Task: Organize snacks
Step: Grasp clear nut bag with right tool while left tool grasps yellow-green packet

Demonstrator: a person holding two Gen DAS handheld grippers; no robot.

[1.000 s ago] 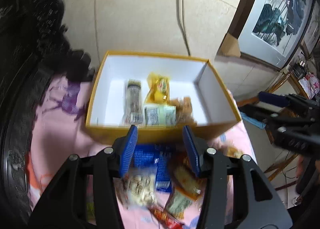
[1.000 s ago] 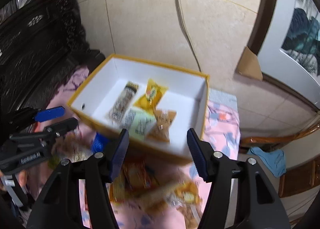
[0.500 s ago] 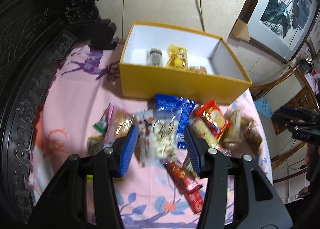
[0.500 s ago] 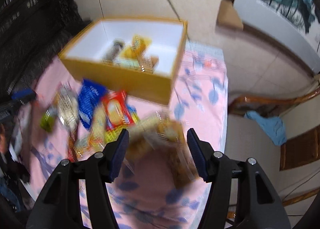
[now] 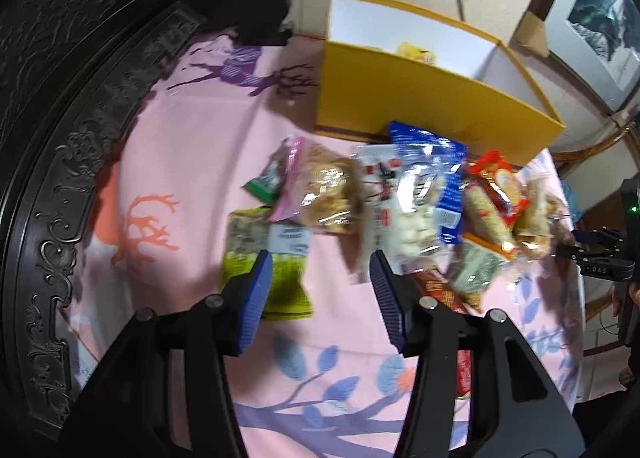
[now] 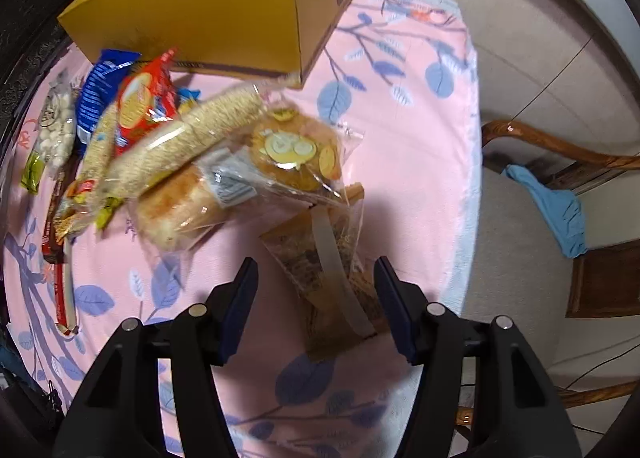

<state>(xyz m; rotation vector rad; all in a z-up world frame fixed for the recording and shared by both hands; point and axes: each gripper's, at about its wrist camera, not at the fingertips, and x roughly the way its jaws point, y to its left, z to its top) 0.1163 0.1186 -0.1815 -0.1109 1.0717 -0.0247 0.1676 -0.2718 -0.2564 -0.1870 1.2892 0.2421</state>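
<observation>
A yellow box (image 5: 420, 98) with a white inside stands at the far side of a pink cloth (image 5: 192, 162) and holds a few snacks. Several snack packets lie in a row before it. My left gripper (image 5: 320, 270) is open and empty, low over a green packet (image 5: 276, 278) and a clear bag of white candy (image 5: 412, 218). My right gripper (image 6: 316, 278) is open and empty; a brown triangular packet (image 6: 332, 278) lies between its fingers on the cloth. A round cake packet (image 6: 296, 154) and a bread packet (image 6: 180, 206) lie just beyond. The box also shows in the right wrist view (image 6: 208, 14).
A dark carved wooden frame (image 5: 60, 162) borders the cloth on the left. A wooden chair (image 6: 560, 154) with a blue cloth (image 6: 556, 210) stands to the right of the table edge. A framed picture (image 5: 600, 18) leans on the tiled wall.
Both grippers have pulled back from over the box and dropped low over the snack row. The right one now straddles the brown packet. Both stay open.
</observation>
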